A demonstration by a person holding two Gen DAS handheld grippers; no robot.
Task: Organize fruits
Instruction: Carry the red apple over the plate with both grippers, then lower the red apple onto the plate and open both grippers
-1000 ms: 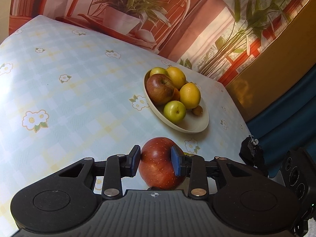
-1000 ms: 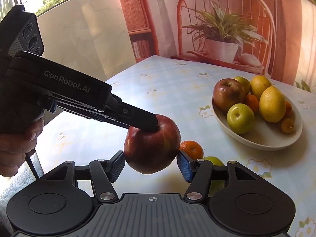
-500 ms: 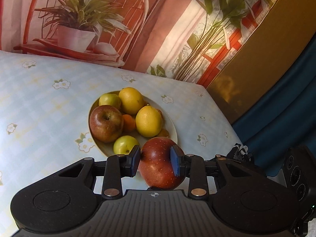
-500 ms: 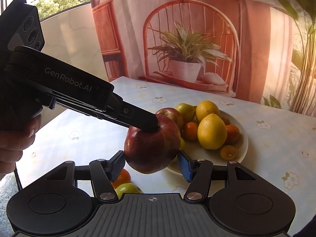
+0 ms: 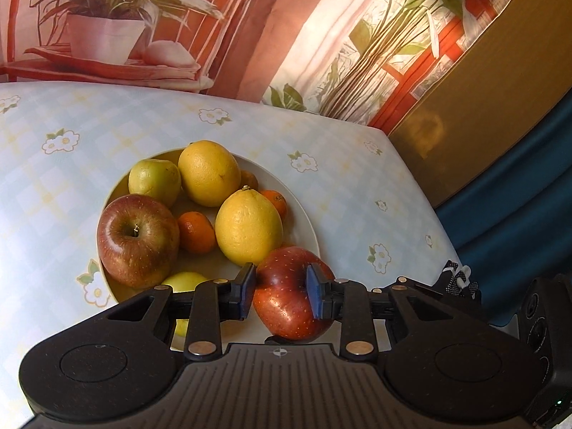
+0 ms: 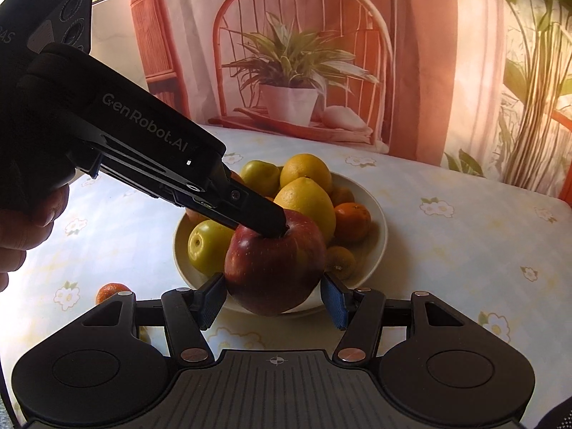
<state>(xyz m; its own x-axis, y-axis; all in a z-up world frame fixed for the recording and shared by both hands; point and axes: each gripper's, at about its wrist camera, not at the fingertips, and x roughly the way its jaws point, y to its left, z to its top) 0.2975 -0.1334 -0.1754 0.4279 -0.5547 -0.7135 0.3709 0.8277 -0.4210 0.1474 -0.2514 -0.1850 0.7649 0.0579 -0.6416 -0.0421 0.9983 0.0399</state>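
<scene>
We see the red apple (image 5: 290, 295) pinched between the two blue pads of the left tongs (image 5: 280, 295), hanging over the near right rim of the cream bowl (image 5: 310, 214). From the right wrist camera the same red apple (image 6: 273, 268) shows its stem hollow turned upward, so its core axis stands roughly upright, leaning a little toward the left tongs; the fruit is close to round, with no marked long axis.

The left tongs (image 6: 266, 227) reach in from the upper left of that view, slanting downward, their upper finger lying across the top of the apple at the hollow. The person's left hand (image 6: 25, 221) grips the handle at the left edge, fingers curled around it.

Our right tongs (image 6: 273, 302) are level and point toward the bowl, pads spread wide on either side of the apple. The left pad looks just at the skin and the right pad stands a little clear; we cannot tell whether either one truly touches.

In the bowl lie another red apple (image 5: 137, 239), two lemons (image 5: 248, 228), green apples (image 5: 154, 180) and small tangerines (image 5: 196, 232). One more tangerine (image 6: 111, 291) sits on the flowered surface (image 6: 464, 236) left of the bowl, partly hidden behind the right tongs' body. A printed backdrop with a potted plant (image 6: 291, 82) hangs behind.
</scene>
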